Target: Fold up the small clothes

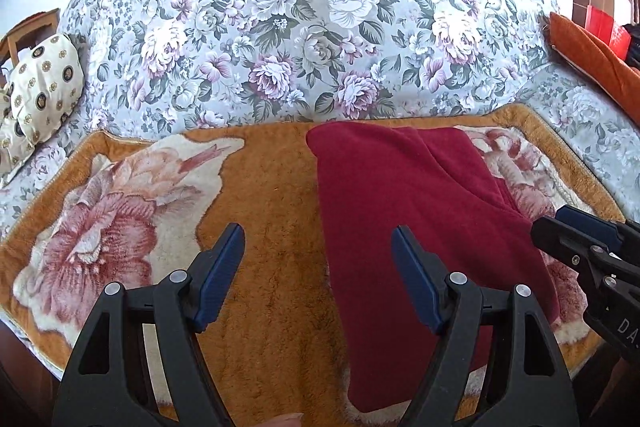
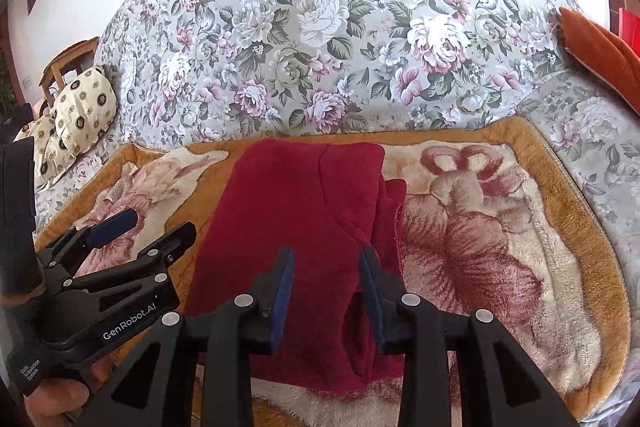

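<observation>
A dark red fleece garment point(image 1: 404, 211) lies folded lengthwise on an orange plush blanket point(image 1: 272, 211) with a pink flower print; it also shows in the right wrist view point(image 2: 296, 219). My left gripper point(image 1: 318, 251) is open wide and empty, above the garment's left edge. It shows in the right wrist view point(image 2: 160, 227) at the left. My right gripper point(image 2: 326, 263) is open, its fingers astride a fold near the garment's near right side, holding nothing. It shows at the right edge of the left wrist view point(image 1: 560, 223).
The blanket point(image 2: 500, 227) lies on a sofa with a grey floral cover point(image 1: 312, 27). A cream patterned cushion point(image 1: 40, 83) sits at the left, an orange cushion point(image 1: 596, 67) at the right. A wooden chair point(image 2: 68, 63) stands behind the left side.
</observation>
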